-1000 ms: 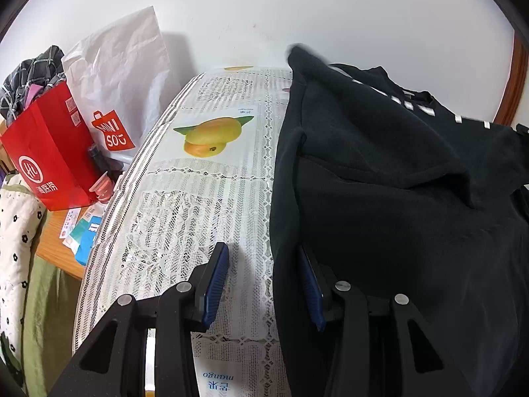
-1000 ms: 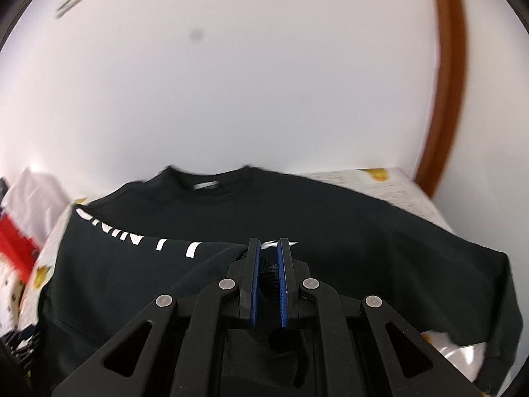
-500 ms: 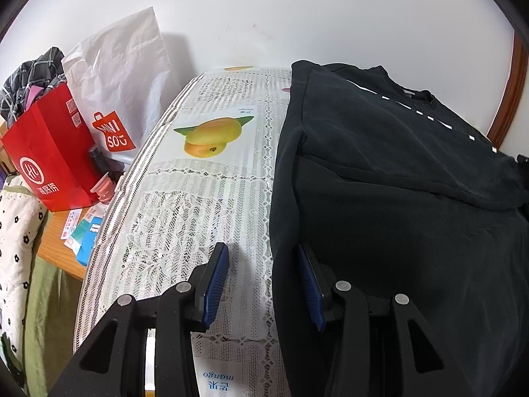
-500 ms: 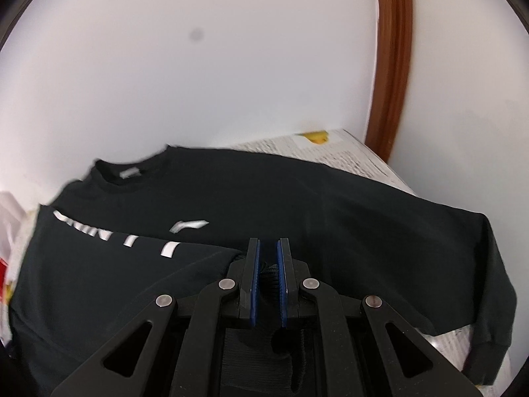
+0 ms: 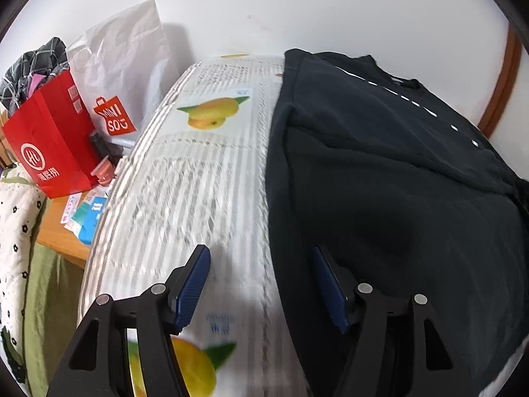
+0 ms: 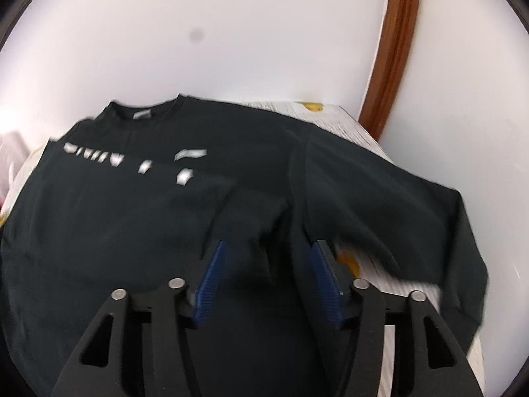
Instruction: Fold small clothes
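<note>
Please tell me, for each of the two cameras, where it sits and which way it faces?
Left wrist: sits on the left hand-held gripper, jaws open, facing along the mango-print tablecloth toward the wall, beside the black sweatshirt.
Right wrist: sits on the right hand-held gripper, jaws open, facing over the sweatshirt toward the wall.
Shared: sweatshirt, tablecloth, wall.

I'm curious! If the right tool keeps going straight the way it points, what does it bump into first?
Probably the black sweatshirt. The right tool is open just above it, pointing along the cloth; depth is unclear.
</note>
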Motion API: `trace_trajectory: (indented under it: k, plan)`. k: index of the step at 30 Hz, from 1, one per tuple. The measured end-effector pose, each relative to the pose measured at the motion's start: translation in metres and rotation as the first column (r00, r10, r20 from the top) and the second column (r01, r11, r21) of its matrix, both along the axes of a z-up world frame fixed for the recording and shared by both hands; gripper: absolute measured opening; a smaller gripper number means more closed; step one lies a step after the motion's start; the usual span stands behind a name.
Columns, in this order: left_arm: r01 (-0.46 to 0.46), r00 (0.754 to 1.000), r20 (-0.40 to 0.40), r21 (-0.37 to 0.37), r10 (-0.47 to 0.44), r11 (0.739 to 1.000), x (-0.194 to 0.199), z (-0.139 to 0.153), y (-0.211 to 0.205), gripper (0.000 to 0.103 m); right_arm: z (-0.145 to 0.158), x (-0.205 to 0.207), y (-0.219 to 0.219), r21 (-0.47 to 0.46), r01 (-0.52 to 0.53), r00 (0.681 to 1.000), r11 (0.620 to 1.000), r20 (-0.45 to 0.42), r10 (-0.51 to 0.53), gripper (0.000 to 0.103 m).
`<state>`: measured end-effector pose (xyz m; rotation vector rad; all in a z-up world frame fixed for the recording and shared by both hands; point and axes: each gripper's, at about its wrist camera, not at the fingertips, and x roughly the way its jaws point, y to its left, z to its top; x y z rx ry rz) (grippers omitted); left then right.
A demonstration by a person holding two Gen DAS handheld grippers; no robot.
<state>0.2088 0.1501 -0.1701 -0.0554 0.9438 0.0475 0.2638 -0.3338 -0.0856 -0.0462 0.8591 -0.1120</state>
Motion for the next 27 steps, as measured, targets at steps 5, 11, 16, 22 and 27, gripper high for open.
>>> trace_trajectory:
  k: [5,11,16,22,27]
  plan:
    - [0.033,0.999,-0.020,-0.070,-0.034,0.997,-0.026,0.000,-0.005,0.062,-0.008,-0.057,-0.014,-0.008,-0.002,0.999,1.000,-0.034,0.002,0.062]
    - [0.060,0.998,-0.013,-0.079,-0.061,0.995,-0.067,0.002,-0.014,0.062,-0.030,-0.116,-0.027,0.008,0.003,0.997,1.000,-0.077,-0.002,0.065]
    - [0.068,0.998,-0.015,-0.067,-0.069,0.995,-0.094,0.004,-0.023,0.060,-0.049,-0.156,-0.028,0.018,-0.020,0.995,1.000,-0.096,0.022,0.065]
    - [0.076,0.996,-0.037,-0.051,-0.078,0.996,-0.105,0.004,-0.037,0.012,-0.060,-0.173,-0.024,0.045,-0.007,0.998,0.999,-0.059,0.010,0.034]
    - [0.039,0.998,-0.055,-0.073,-0.043,0.997,-0.114,0.008,-0.032,0.006,-0.055,-0.183,-0.017,0.074,0.006,1.000,0.997,-0.030,-0.004,0.012]
